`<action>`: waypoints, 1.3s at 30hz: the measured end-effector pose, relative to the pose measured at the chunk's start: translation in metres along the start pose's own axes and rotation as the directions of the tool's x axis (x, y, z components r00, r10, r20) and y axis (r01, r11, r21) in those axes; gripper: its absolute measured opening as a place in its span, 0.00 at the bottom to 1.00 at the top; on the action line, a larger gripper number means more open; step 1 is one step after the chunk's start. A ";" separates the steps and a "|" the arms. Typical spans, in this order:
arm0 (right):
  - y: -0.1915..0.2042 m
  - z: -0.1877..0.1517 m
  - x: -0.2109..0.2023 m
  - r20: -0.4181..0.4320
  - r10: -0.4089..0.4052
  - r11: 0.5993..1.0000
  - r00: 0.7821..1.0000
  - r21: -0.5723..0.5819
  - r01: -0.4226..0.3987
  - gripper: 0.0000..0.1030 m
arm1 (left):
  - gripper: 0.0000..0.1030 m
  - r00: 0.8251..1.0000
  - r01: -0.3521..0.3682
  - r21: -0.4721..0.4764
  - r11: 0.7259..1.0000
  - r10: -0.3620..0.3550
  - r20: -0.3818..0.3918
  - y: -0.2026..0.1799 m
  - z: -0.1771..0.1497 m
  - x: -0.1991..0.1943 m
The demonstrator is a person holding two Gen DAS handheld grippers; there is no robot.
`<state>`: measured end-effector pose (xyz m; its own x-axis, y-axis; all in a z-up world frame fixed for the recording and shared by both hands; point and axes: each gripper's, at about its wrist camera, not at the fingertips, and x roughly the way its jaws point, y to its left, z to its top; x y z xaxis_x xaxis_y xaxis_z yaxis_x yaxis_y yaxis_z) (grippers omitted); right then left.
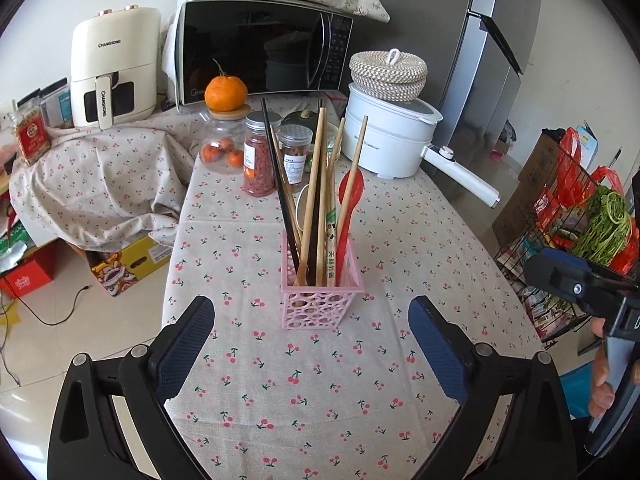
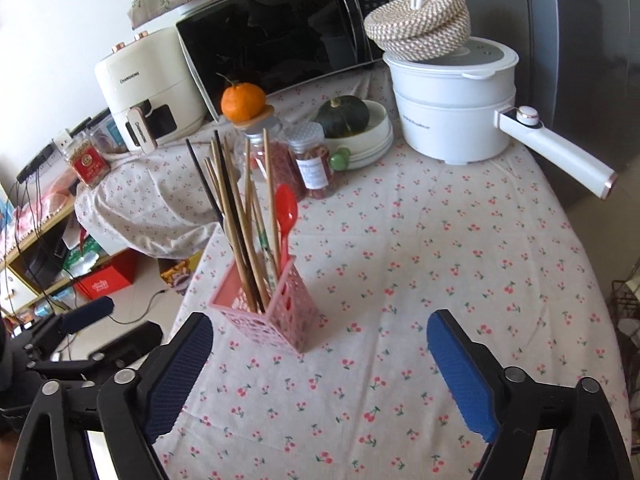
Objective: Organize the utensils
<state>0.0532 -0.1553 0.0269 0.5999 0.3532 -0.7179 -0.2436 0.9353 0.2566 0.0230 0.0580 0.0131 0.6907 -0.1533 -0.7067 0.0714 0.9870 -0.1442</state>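
Tongs [image 1: 312, 344] [image 2: 320, 364] level, spread (both empty), facing holder [image 1: 318, 280]

We see a microwave [image 1: 264, 48], a cream air fryer [image 1: 114, 66], a white electric pot [image 1: 390, 136] under woven coasters [image 1: 388, 70], and an orange [image 1: 225, 93] atop a jar [image 1: 222, 148] on our cherry-print desk [image 1: 320, 380].

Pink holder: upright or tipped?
Upright: pink holder sits flat on the tablecloth, chopsticks and red spoon standing inside.
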 end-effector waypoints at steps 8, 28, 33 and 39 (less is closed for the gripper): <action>-0.004 -0.031 -0.011 0.062 -0.236 0.968 0.970 -0.076 0.240 1.00 | 0.96 0.999 -0.026 0.039 0.999 0.024 0.044 -0.014 -0.010 -0.021; 0.003 -0.037 -0.027 0.180 -0.309 0.944 0.934 -0.057 0.324 1.00 | 0.96 0.998 -0.007 0.032 0.999 0.005 0.068 -0.026 -0.014 -0.025; 0.003 -0.039 -0.024 0.167 -0.309 0.945 0.936 -0.055 0.322 1.00 | 0.96 0.997 -0.008 0.040 0.999 0.005 0.073 -0.030 -0.015 -0.026; 0.004 -0.039 -0.025 0.180 -0.313 0.944 0.933 -0.051 0.326 1.00 | 0.96 0.998 -0.004 0.047 0.999 0.001 0.062 -0.033 -0.017 -0.026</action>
<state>0.0079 -0.1615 0.0206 0.7727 0.0406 -0.6335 -0.0732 0.9970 -0.0254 -0.0100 0.0282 0.0246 0.7343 -0.1490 -0.6622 0.1023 0.9888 -0.1090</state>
